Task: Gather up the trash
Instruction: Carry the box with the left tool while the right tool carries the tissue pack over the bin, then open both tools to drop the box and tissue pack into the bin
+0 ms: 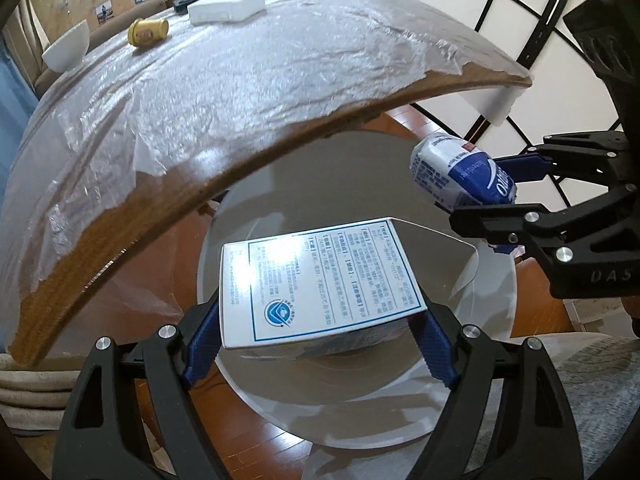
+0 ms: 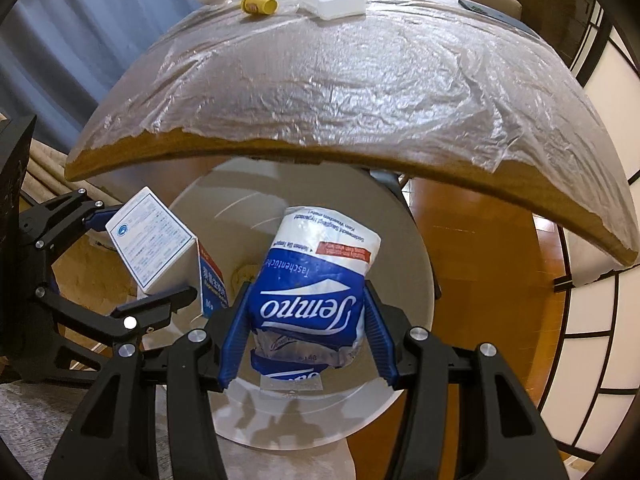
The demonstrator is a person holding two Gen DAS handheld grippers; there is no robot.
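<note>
My left gripper (image 1: 320, 344) is shut on a white box (image 1: 320, 280) printed with blue text, held over a round grey bin (image 1: 360, 412) on the floor. In the right wrist view the same white box (image 2: 152, 240) hangs at the left in the left gripper (image 2: 128, 256). My right gripper (image 2: 308, 336) is shut on a blue and white tissue pack (image 2: 316, 292), also above the grey bin (image 2: 404, 264). The left wrist view shows that tissue pack (image 1: 460, 172) at the right, clamped by the right gripper (image 1: 496, 188).
A wooden table (image 1: 120, 248) under crinkled clear plastic lies beyond the bin. On its far side are a yellow cup on its side (image 1: 147, 32), a white bowl (image 1: 66, 50) and a flat white box (image 1: 226, 6). A white screen with black bars (image 1: 500, 20) stands right.
</note>
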